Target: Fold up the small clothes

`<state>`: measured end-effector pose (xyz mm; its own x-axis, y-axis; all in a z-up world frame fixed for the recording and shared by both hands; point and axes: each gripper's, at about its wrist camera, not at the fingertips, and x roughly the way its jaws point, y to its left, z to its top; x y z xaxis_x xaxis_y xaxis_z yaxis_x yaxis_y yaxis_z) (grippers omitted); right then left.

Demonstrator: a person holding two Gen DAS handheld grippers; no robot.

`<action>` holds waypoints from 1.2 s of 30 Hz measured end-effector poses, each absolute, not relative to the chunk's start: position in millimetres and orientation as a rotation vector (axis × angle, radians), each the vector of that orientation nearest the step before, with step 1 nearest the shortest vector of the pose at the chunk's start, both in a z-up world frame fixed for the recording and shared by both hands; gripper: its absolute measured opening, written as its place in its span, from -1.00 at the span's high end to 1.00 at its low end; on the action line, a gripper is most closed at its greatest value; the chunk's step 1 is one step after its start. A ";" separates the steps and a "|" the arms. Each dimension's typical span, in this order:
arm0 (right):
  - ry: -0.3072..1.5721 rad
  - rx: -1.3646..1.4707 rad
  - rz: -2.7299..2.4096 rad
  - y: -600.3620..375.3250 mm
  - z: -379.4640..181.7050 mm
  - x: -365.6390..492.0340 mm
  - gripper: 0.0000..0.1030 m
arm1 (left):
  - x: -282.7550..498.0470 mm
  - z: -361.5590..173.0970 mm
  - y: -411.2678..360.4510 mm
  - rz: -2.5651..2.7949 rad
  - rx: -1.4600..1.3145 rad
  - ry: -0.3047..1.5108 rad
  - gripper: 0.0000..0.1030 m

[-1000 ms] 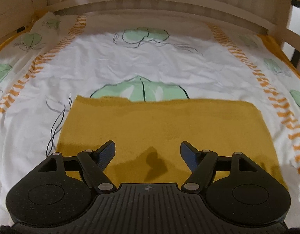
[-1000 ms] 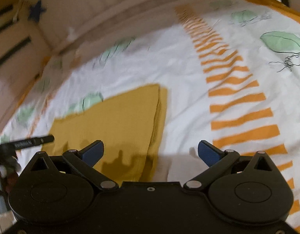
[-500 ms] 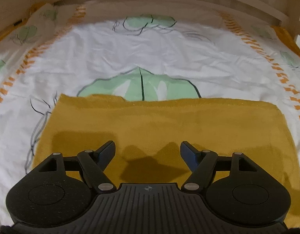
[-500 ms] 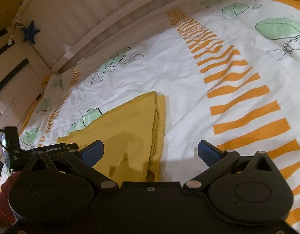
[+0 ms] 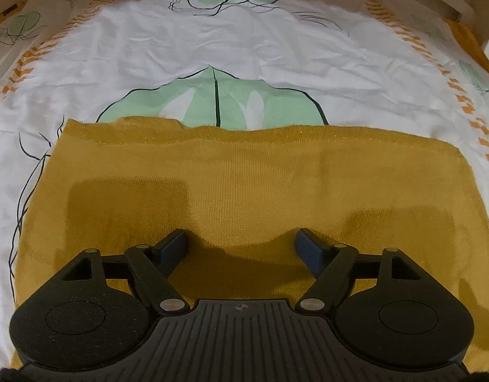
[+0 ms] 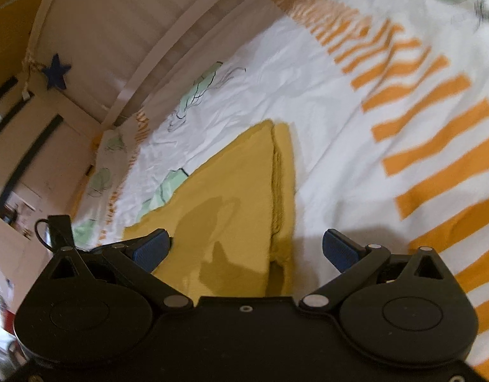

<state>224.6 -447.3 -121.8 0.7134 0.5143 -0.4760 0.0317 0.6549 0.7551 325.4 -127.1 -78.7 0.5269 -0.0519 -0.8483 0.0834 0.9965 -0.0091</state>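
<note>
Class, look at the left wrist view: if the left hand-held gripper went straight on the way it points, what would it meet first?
Probably the yellow cloth lying flat on the bedsheet; nothing stands between.

Our left tool (image 5: 241,242) has sunk closer over the mustard knit garment (image 5: 244,184), its jaws just opening a little wider, nothing between them. Our right tool (image 6: 246,248) has rolled and dipped toward the garment's folded edge.

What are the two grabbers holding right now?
Nothing. The left gripper and the right gripper are both open above the yellow cloth, not pinching it.
</note>
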 end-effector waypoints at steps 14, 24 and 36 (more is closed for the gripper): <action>0.704 0.916 0.375 -432.3 -144.0 264.0 -1.00 | 327.9 -79.0 -126.6 -0.084 0.025 1.013 -0.49; 0.704 0.912 0.379 -432.7 -143.6 261.0 -0.99 | 289.8 -64.6 -118.2 -0.090 -0.007 1.024 -0.42; 0.692 0.902 0.389 -430.7 -144.9 259.4 -0.99 | 235.3 -69.8 -102.4 -0.159 -0.036 0.995 -0.43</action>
